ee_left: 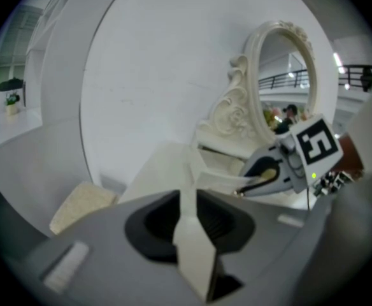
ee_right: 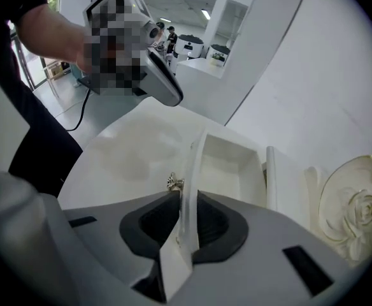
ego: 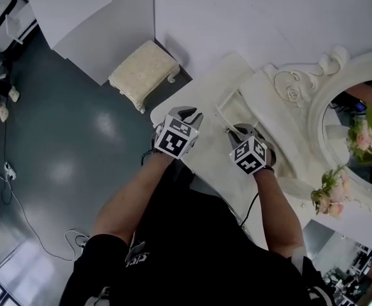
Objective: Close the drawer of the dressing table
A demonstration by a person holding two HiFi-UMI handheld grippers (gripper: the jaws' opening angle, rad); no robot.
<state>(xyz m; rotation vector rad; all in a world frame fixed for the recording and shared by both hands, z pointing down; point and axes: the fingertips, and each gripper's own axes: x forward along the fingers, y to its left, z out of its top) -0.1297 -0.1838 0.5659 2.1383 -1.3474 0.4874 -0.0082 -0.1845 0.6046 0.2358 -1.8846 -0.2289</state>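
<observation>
**A:** Right, where's the small white box-shaped drawer?

**B:** It's pulled out and open on top of the white dressing table. It sits on the right side, just left of the carved base under the oval mirror in its ornate white frame.

**A:** And which way is it facing?

**B:** Its flat front panel faces left across the bare table top, away from the mirror. The little metal knob is on that left face. The panel's long axis runs near to far, and the box behind it reaches right towards the mirror base.

**A:** What about the right gripper?

**B:** It's clamped on the top edge of that front panel, with both dark pads pressed against the thin white board. It points steeply down.

**A:** And the left gripper?

**B:** That one is clenched too. It's gripping the left edge of the dressing table's top, and a thin white slab sits squeezed between its pads.

**A:** Anything else around?

**B:** A cream cushioned stool with white legs stands on the dark floor, far left of the table and apart from it.
</observation>
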